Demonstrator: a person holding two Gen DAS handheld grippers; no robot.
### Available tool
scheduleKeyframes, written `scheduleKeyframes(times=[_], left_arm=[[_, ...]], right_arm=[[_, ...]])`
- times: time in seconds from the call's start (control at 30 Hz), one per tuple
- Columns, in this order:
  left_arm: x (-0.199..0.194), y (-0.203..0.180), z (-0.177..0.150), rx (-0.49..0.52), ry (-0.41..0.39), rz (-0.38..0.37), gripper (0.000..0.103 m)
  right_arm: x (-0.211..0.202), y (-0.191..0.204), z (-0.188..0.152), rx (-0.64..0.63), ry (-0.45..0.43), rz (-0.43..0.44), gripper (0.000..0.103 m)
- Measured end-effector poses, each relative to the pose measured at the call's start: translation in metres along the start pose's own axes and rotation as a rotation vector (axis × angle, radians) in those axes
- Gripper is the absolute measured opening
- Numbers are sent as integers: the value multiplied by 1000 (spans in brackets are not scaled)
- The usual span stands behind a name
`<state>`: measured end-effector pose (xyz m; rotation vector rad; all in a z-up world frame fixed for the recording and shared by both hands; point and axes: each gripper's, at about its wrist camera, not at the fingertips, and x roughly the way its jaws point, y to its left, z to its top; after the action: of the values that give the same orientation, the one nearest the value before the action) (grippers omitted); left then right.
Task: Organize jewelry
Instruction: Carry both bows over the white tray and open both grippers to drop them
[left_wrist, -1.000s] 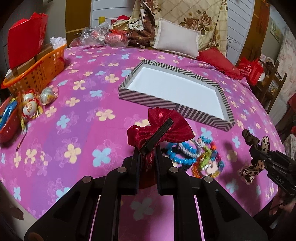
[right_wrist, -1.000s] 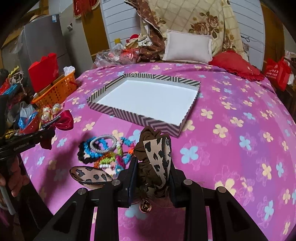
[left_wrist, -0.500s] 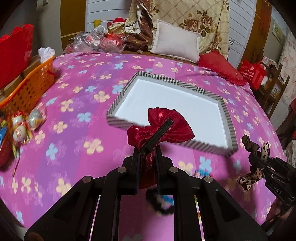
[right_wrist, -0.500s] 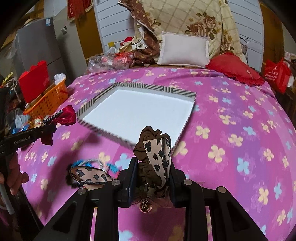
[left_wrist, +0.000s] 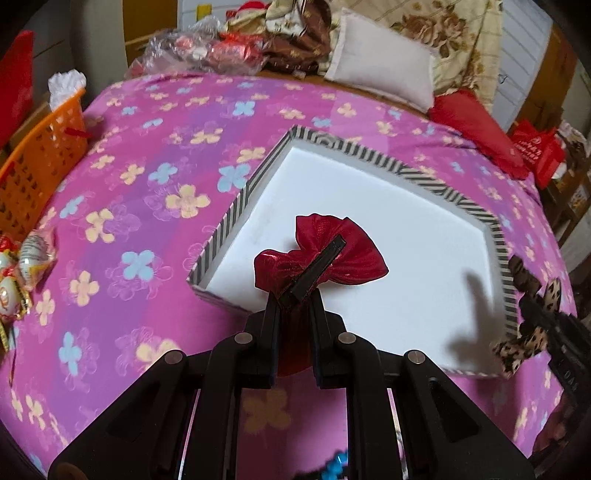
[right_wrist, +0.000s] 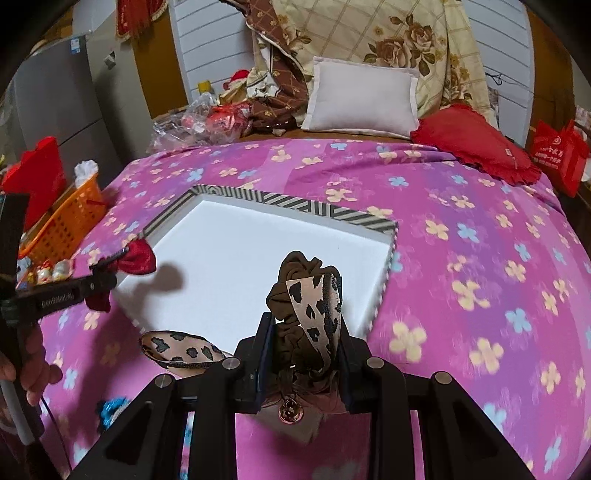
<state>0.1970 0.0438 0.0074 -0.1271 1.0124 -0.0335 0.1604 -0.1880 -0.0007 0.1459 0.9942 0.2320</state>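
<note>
A shallow striped tray (left_wrist: 236, 206) with a white floor lies on the pink flowered bedspread; it also shows in the right wrist view (right_wrist: 295, 205). My left gripper (left_wrist: 293, 299) is shut on a shiny red bow hair clip (left_wrist: 332, 254) and holds it above the tray's near left corner. My right gripper (right_wrist: 304, 325) is shut on a brown leopard-print scrunchie (right_wrist: 312, 295) above the tray's near edge. The scrunchie (left_wrist: 532, 321) shows at the right in the left wrist view, and the red bow (right_wrist: 136, 260) at the left in the right wrist view.
An orange basket (left_wrist: 33, 166) and wrapped ornaments (left_wrist: 22, 254) sit at the left. A white pillow (right_wrist: 360, 99) and a red cushion (right_wrist: 476, 144) lie at the back. A blue bead bracelet (right_wrist: 110, 410) shows just at the near edge.
Both grippers have moved forward with their items, from above the pile of bracelets to over the tray's near edge. The bracelet pile has dropped almost out of view.
</note>
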Motion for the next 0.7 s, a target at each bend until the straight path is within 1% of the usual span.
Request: scheduleKeyframes(times=[0.13,0.3,0.5,0.63,0.67,0.7], left_arm=[[20,2,2,0,35,15,12],[22,-3,0,41,45,35,12],[15,1,-10,45,69,-3,13],[12,-2,-15,56,71,11,13],[11,-3,-16,61,70,14,13],[10,-4,-18,65,71,17,13]], right_arm=[[29,-2,7,-4,38,-10,28],[56,0,-1,-16,104,-8,28],[54,9,-13,-55,115,5,28],[54,11,-15,-68,116,1,28],[54,11,-14,-70,116,1,30],[55,11,-14,-70,115,10,36]])
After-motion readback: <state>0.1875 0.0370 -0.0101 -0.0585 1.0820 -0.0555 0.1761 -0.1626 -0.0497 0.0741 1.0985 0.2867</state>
